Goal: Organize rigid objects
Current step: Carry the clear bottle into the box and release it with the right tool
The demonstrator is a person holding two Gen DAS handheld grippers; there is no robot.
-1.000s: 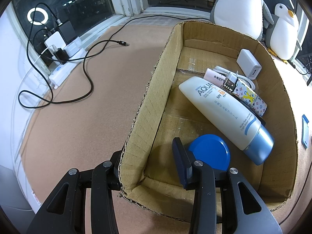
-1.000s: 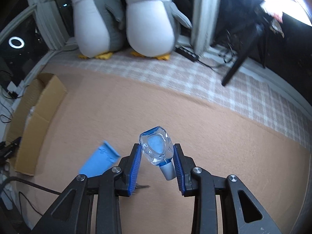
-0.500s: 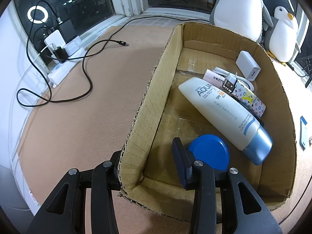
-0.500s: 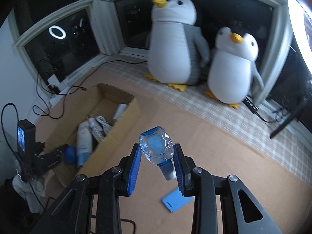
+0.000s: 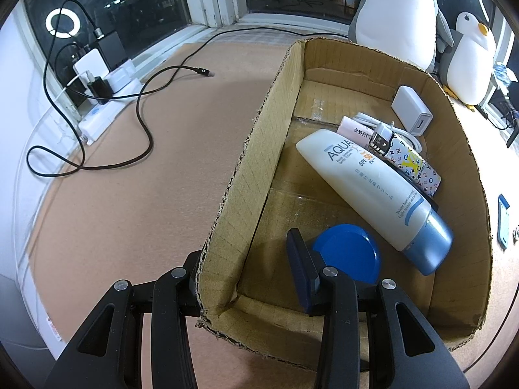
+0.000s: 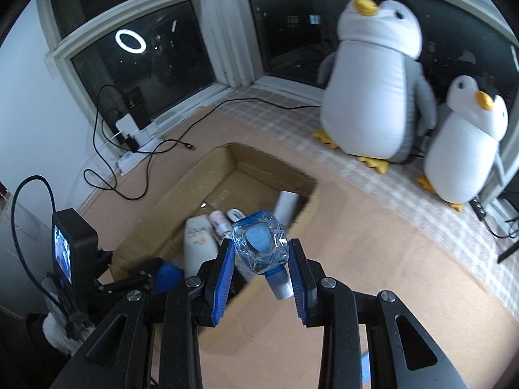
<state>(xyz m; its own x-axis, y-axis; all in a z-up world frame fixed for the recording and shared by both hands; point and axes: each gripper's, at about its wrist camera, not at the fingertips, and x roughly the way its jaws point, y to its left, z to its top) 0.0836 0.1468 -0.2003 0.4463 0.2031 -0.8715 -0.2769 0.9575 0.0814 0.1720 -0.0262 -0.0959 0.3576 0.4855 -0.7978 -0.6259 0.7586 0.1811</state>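
Two jaws gripping: left on cardboard box (image 5: 246, 175) wall, sunscreen tube (image 5: 373, 191) inside; right on clear bottle (image 6: 261, 243).

Tan corrugated cardboard box (image 5: 259, 168), a faint grid of scored squares on its inner walls. White sunscreen tube (image 5: 366, 181) with dark lettering and a metallic pale-blue cap. Round lid (image 5: 350, 256) in solid deep blue. White charger block (image 5: 412, 110). Small pouch (image 5: 412, 165), white with a multicolour monogram print. Clear little bottle (image 6: 261, 243) with a blue core and a white cap, between blue-padded black tool (image 6: 259, 272) arms. Black tool (image 5: 246, 269) at the box wall. Salmon-brown floor mat (image 5: 129, 168); beige-and-white checked mat (image 6: 373, 188). White-and-grey plush penguins (image 6: 376, 87), yellow beaks and feet. Black cable (image 5: 142, 120).
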